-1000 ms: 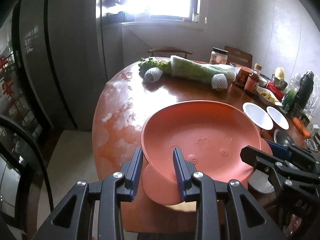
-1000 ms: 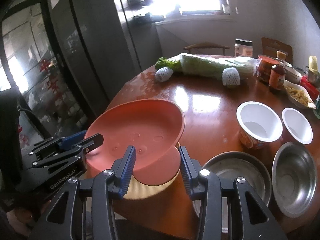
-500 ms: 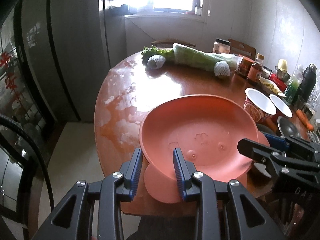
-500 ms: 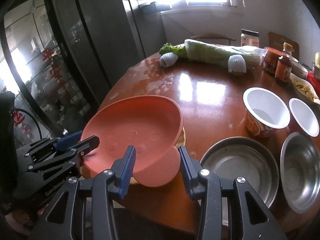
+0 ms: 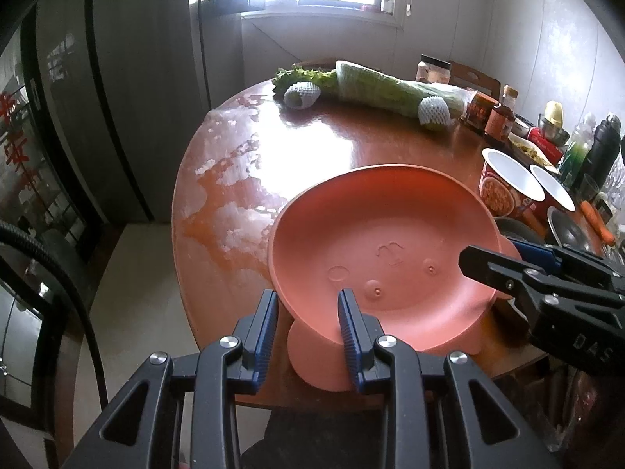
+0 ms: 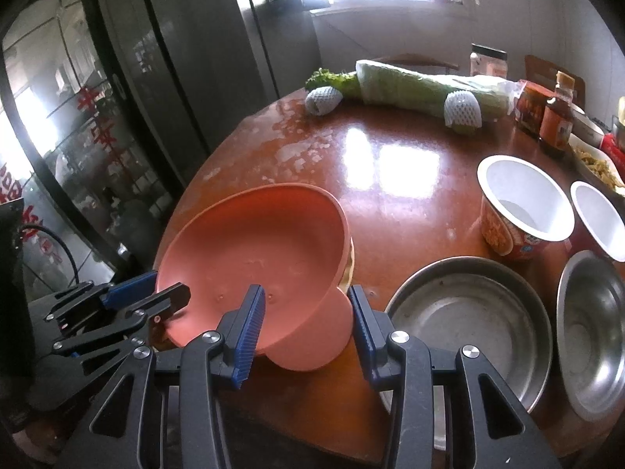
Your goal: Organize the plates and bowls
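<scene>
A salmon-pink plastic plate (image 5: 383, 258) with ear-shaped tabs is held tilted above the near edge of the round wooden table (image 5: 312, 148). My left gripper (image 5: 308, 312) is shut on one tab of the plate. My right gripper (image 6: 308, 312) is shut on the other tab (image 6: 312, 336). The plate also shows in the right wrist view (image 6: 254, 250). To its right lie a wide steel plate (image 6: 468, 320), a steel bowl (image 6: 593, 332) and two white-lined paper bowls (image 6: 527, 203), (image 6: 601, 219).
A wrapped cabbage (image 5: 390, 86) and two foam-netted fruits (image 5: 300, 93) lie at the far side. Jars, bottles and a flask (image 5: 605, 148) crowd the right edge. A dark fridge (image 6: 175, 58) stands left. The table's left part is worn and patchy.
Both grippers have lifted and drawn the pink plate back toward the near edge of the table; the view has risen and the table looks farther away.
</scene>
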`<act>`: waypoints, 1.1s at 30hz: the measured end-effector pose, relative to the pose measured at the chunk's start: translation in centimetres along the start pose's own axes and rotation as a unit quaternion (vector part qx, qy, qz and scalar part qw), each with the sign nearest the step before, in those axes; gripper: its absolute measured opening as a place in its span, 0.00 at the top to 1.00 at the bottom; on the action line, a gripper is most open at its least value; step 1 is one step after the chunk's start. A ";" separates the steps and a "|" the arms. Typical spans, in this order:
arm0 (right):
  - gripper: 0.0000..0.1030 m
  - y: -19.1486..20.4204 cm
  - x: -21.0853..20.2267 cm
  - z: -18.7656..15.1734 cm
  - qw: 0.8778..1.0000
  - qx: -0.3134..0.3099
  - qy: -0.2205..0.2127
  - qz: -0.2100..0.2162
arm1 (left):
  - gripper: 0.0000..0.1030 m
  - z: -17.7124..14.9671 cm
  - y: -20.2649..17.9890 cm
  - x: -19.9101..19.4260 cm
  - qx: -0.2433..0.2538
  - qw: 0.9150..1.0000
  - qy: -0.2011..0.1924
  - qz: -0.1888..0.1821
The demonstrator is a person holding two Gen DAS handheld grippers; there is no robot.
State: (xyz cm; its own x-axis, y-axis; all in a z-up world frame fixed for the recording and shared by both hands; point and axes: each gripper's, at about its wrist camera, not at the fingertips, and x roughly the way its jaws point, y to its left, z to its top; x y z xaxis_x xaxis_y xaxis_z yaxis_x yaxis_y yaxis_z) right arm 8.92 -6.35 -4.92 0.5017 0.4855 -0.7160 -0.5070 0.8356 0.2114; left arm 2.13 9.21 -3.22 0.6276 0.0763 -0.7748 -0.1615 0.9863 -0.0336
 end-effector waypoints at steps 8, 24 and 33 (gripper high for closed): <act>0.57 -0.2 1.0 0.0 1.000 -0.002 0.007 -0.011 | 0.69 -0.1 -0.1 0.6 0.002 1.000 0.009 -0.001; 0.57 -0.3 2.7 0.2 1.000 -0.010 0.021 -0.017 | 0.66 -0.1 -0.2 0.8 0.003 1.000 0.017 0.013; 0.57 -0.3 3.0 0.1 0.999 -0.009 0.024 -0.019 | 0.54 -0.1 0.5 0.7 -0.012 1.000 0.013 0.017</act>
State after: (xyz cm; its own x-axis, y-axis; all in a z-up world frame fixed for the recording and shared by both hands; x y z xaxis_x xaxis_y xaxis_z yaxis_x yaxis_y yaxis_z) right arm 10.61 -5.10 -7.06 0.4876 0.4395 -0.7543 -0.5006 0.8487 0.1709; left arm 2.38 9.78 -3.81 0.6007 0.1065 -0.7923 -0.2009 0.9794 -0.0207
